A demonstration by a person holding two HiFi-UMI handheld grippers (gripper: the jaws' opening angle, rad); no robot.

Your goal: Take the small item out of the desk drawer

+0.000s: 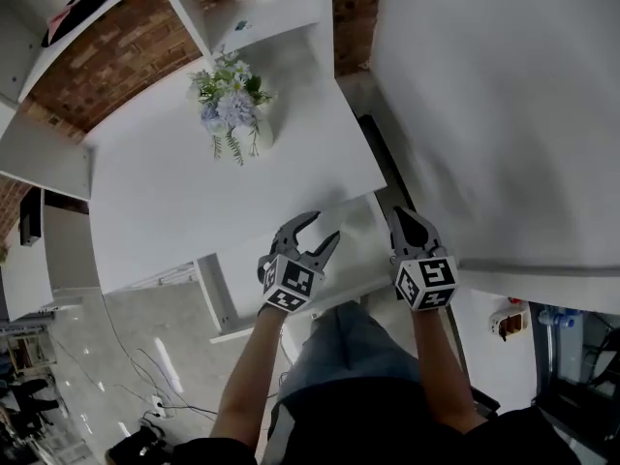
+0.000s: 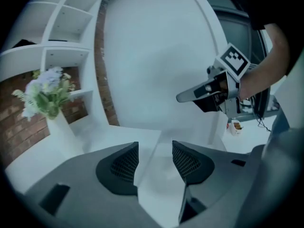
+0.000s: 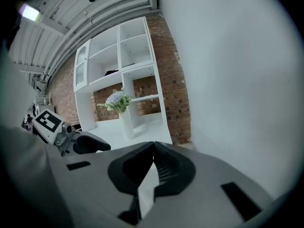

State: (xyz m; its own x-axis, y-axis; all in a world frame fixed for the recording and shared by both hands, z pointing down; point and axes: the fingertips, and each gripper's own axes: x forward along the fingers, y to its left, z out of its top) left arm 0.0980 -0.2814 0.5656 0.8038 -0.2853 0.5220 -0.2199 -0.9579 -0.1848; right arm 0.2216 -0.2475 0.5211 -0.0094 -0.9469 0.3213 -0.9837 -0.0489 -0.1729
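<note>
Now the grey left gripper (image 1: 325, 229) hovers at the white desk's (image 1: 194, 192) front edge, jaws apart, empty. Right gripper (image 1: 400, 216) alongside, jaws together.

A white desk (image 1: 184, 197) bears one vase of flowers (image 1: 234, 112).

Vase of flowers (image 1: 235, 116) on the desk (image 1: 174, 201) toward its far edge, shelves (image 1: 262, 8) behind the desk, left gripper (image 1: 325, 229) and right gripper (image 1: 398, 213) side by side at the desk's near edge

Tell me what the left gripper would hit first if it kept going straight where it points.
Probably the white desk near its front edge, seen between the left gripper's open jaws; depth is unclear.
</note>
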